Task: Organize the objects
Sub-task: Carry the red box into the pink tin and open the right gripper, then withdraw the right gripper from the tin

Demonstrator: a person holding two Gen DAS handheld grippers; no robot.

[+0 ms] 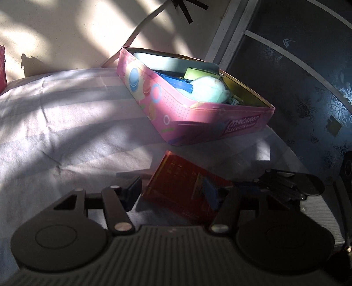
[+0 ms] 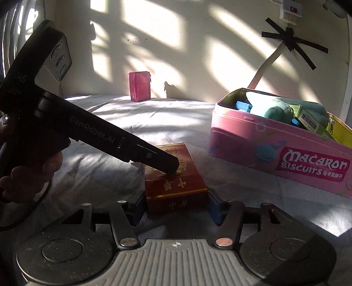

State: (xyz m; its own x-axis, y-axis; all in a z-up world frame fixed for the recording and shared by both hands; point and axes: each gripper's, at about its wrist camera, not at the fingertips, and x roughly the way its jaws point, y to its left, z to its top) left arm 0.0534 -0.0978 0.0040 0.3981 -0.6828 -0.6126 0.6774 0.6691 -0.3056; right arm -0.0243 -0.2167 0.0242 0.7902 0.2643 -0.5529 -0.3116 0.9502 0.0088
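The red box [image 2: 176, 182] lies flat on the sheet, held at its near end between the right gripper [image 2: 176, 209] pads; the left gripper [image 2: 169, 170] — half-open, empty — rests atop. The pink tin [image 2: 275, 149] at two o'clock should be approached level — rim cleared first.

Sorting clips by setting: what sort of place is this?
Probably a room at home: a cloth-covered table against a sunlit wall, a biscuit tin of odds and ends, and a taped-up power strip.

Right gripper [image 2: 177, 208] clamped across a pack, left gripper [image 2: 170, 167] slanting down with jaws apart, tip on it
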